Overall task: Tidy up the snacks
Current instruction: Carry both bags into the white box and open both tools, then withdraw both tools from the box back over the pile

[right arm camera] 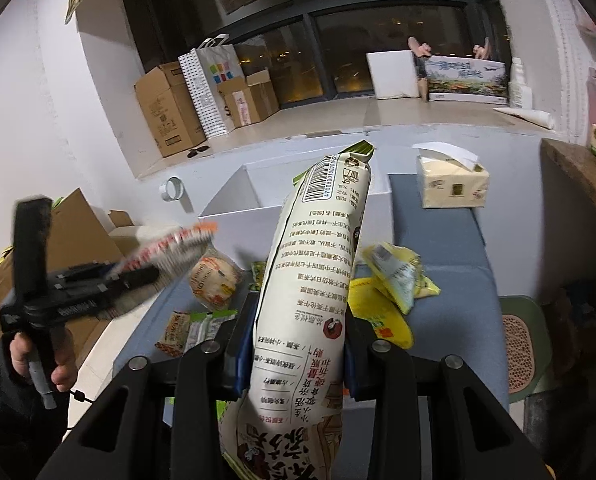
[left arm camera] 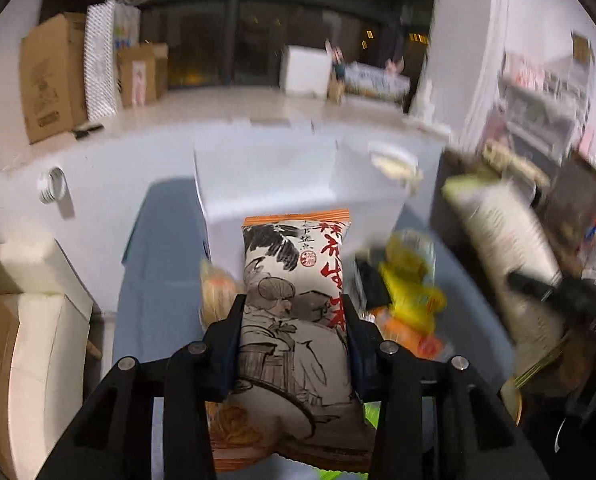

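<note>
Both tongs loaded: left gripper (left arm camera: 294,316) pinching orange-trimmed snack pouch (left arm camera: 294,280), right gripper (right arm camera: 299,320) clamping tall cream snack bag (right arm camera: 317,264), white box (right arm camera: 234,200) ahead; risk, overhanging bags slipping from narrow pads

**Background clutter, non-task**

Cardboard boxes (right arm camera: 170,108) stacked against the wall by the dark window (right arm camera: 377,40), white patterned paper bag (right arm camera: 206,92) leaning between them. Tape roll (right arm camera: 173,189) on the floor near the wall. Tissue pack (right arm camera: 451,186) on the blue-grey surface, back right. Framed landscape picture (right arm camera: 465,78) propped on the window ledge.
</note>
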Demonstrator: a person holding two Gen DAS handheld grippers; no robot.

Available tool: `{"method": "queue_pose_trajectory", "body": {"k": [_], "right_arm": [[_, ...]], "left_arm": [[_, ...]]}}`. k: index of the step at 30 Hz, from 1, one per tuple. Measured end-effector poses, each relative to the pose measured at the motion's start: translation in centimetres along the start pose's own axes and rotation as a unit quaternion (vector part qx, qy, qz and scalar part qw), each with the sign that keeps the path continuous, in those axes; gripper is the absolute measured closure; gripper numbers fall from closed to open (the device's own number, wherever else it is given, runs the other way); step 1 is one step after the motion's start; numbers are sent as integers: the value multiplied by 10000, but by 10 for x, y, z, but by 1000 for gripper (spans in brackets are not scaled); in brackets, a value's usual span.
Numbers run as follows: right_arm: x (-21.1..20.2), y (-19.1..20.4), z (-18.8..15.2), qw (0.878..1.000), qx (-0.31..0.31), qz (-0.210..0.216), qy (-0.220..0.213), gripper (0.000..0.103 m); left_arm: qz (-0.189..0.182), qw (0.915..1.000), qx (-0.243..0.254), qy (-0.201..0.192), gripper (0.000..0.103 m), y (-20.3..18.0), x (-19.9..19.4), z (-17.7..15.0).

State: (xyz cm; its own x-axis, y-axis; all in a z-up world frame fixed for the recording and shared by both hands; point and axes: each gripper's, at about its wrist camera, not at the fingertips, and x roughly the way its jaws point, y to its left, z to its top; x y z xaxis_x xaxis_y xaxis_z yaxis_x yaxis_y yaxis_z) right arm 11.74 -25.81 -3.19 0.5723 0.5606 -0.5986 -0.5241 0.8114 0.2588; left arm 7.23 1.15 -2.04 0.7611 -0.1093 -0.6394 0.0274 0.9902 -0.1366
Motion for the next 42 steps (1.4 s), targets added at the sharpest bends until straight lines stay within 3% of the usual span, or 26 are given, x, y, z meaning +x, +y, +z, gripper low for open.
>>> {"method": "queue_pose_trajectory", "body": {"k": [6, 15, 19, 20, 21, 22, 23, 24, 31, 37, 42], "right_arm": [[42, -4, 53, 9999, -66, 107, 93, 65], [148, -28, 170, 9983, -227, -312, 434, 65], [197, -40, 188, 9922, -431, -688, 947, 64], [207, -42, 188, 9904, -489, -823, 1000, 61], [213, -44, 188, 9889, -532, -944, 1015, 57], [219, -47, 187, 9873, -544, -1093, 1016, 32], [222, -49, 186, 9865, -526, -1175, 1011, 4], [221, -52, 184, 9881, -470, -1138, 918, 0], [194, -54, 185, 9929, -394, -1039, 423, 0], [135, -43, 180, 9947, -560, -800, -332, 0], [66, -37, 153, 9950, -424, -449, -780, 0]], "left_arm": [[146, 9990, -67, -420, 56, 11, 6, 58], [327, 9979, -554, -57, 56, 38, 106, 140], [448, 9968, -610, 246, 55, 50, 149, 149], [441, 9969, -592, 287, 48, 51, 156, 149], [412, 9968, -600, 336, 38, 54, 164, 149], [370, 9963, -683, 358, 8, 59, 171, 147], [336, 9959, -746, 391, 0, 61, 176, 146], [315, 9955, -793, 420, 0, 64, 181, 144], [366, 9968, -664, 241, 0, 59, 172, 133], [-19, 9970, -762, -144, 0, 50, 127, 130], [-153, 9965, -585, -570, 0, 44, 73, 110]]}}
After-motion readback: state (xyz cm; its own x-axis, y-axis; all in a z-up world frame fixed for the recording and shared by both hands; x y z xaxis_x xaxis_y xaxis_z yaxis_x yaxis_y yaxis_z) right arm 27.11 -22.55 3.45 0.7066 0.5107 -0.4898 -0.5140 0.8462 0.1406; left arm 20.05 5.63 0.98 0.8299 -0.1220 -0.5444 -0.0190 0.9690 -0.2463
